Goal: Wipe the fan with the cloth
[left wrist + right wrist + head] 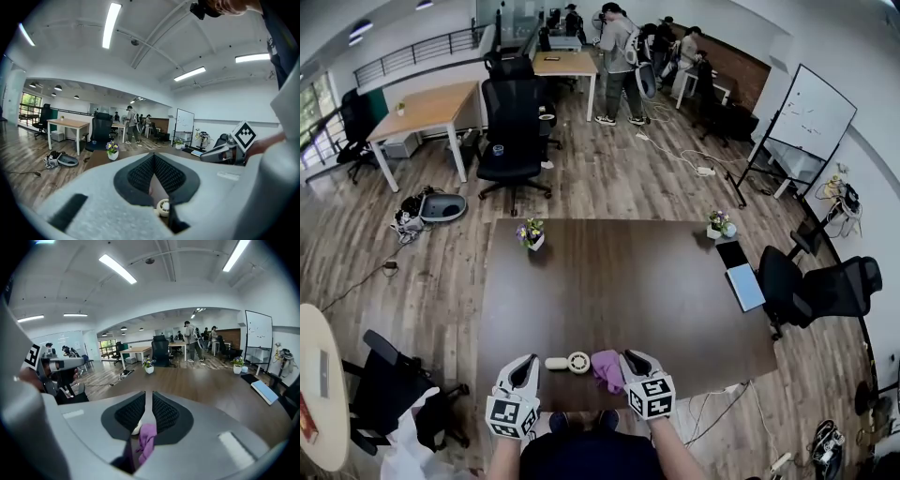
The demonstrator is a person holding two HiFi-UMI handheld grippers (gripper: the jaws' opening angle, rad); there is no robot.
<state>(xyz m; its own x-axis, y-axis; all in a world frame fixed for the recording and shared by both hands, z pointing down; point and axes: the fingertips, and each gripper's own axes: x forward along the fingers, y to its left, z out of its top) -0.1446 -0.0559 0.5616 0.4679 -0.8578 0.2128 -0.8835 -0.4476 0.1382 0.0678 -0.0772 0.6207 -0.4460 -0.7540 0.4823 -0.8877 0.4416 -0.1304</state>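
Head view looks steeply down from behind the left gripper (pixel 525 360) and right gripper (pixel 630 357). Both gripper views face forward, low over the tabletop (pixel 628 281), and share the fan (pixel 578 362) just ahead.

1. Bright, even light falls from long white ceiling strip lights (pixel 111 24) high above the fingers (pixel 140 176). Daylight enters by a window (pixel 29 101) far to their left.
2. Shadows are soft. The dark brown wooden worktop (pixel 211 390) beyond the fingers shows a pale sheen.
3. All three views bend strongly at the edges and have dark corners. Right around the fingers, nearest the lens, the picture is soft.
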